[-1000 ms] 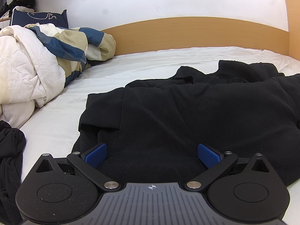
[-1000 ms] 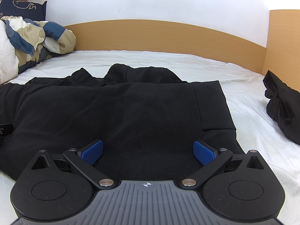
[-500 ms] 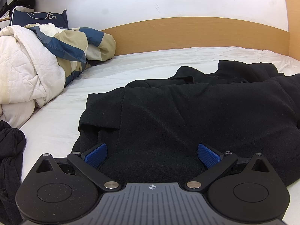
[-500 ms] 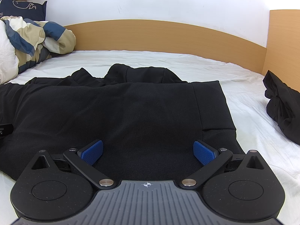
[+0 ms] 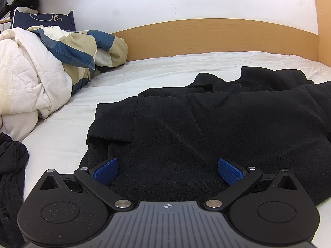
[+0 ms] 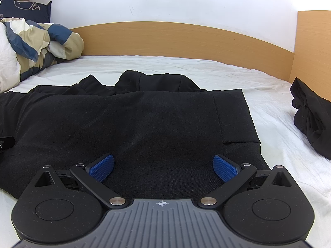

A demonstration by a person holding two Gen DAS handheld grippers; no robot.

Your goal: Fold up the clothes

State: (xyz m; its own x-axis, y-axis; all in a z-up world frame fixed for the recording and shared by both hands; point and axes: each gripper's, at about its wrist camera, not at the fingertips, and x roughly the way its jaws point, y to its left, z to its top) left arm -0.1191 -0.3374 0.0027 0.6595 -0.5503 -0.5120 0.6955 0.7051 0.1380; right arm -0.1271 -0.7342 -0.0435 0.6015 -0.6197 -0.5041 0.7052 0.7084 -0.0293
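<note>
My left gripper (image 5: pixel 168 171) low and level, blue pads (image 5: pixel 105 171) spread wide, my right gripper (image 6: pixel 163 168) likewise, jaws apart, nothing gripped

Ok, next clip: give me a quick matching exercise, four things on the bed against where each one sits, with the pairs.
Things:
1. black top
2. striped duvet
3. whale pillow
4. bundled black garment

Places:
A. far left corner, behind the bedding
B. spread flat mid-bed, under both open grippers
C. right edge of the sheet, near the wooden board
D. heaped along the left side

Pairs: 1-B, 2-D, 3-A, 4-C
</note>
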